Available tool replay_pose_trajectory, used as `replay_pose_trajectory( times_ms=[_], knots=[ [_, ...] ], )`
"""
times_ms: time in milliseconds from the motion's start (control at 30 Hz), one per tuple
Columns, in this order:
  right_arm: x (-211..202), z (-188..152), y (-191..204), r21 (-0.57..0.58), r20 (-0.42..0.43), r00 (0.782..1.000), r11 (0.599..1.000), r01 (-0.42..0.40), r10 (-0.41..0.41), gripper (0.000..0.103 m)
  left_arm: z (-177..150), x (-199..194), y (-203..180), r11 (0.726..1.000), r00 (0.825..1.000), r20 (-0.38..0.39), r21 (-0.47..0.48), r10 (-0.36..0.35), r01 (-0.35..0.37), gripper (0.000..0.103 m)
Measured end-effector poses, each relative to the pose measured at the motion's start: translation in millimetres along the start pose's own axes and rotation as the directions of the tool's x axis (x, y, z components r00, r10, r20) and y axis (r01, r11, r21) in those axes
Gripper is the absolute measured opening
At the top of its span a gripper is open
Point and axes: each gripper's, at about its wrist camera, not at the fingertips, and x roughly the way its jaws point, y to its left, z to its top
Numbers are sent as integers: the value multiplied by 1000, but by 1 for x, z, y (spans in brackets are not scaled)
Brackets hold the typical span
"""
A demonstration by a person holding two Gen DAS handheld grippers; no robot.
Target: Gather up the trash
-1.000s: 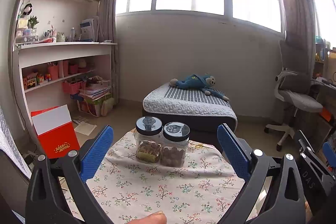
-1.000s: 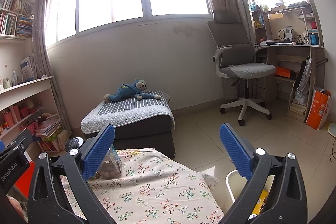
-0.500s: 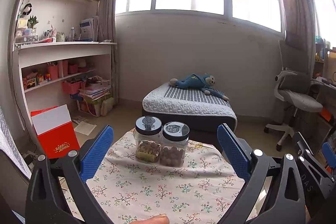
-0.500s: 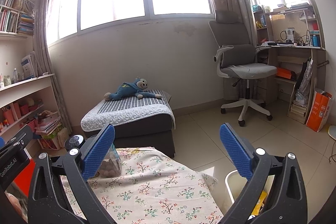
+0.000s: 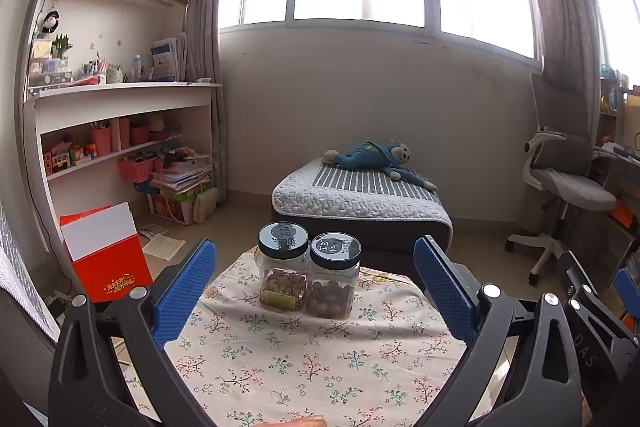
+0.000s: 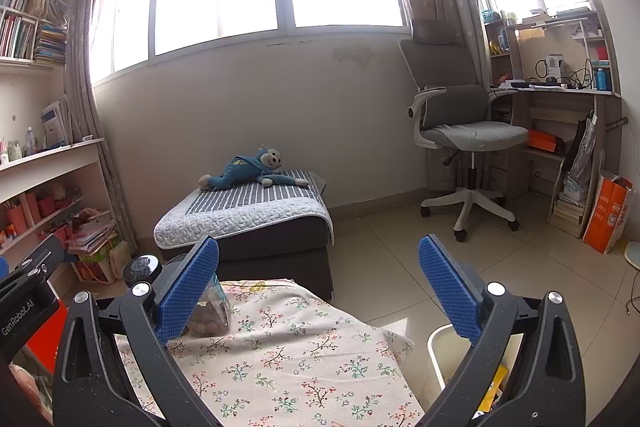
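Two grippers, both mine. Left gripper (image 5: pixel 314 287): jaws spread wide, nothing between the blue pads. Right gripper (image 6: pixel 318 287): jaws likewise spread, nothing held.

Count on the table (image 5: pixel 304 363), under its floral cloth: two clear jars with black lids, standing upright and touching side by side at the far edge. Left jar (image 5: pixel 283 273) holds pale nuts, about a third full, with a yellow-green label low on its front. Right jar (image 5: pixel 334 281) holds darker round nuts, similar level. From the right wrist view only one jar shows clearly, partly behind my left pad.

One white bin (image 6: pixel 448 355) on the floor just beside the table's right edge; my right finger covers most of it. Something yellow lies inside; the rest of its contents I cannot tell. No loose trash is visible on the cloth.

One plush monkey (image 5: pixel 376 159) lies on one low bed. One office chair (image 6: pixel 468 135) by the desk.

Against half a second ago: both views nearly unchanged, jaws the same width, jars in the same spot.
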Motion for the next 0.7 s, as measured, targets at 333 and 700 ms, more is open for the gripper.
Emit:
replay_pose_trajectory(
  times_ms=[333, 700],
  knots=[
    [0, -1, -6, -4, -5, 1000, 1000, -7, 7, 96, -2, 3, 1, 1000, 1000, -6, -13, -26, 26, 96],
    [0, -1, -16, -9, -10, 1000, 1000, -8, 8, 96, -6, -1, -10, 996, 997, 17, 41, -74, 73, 81]
  ],
)
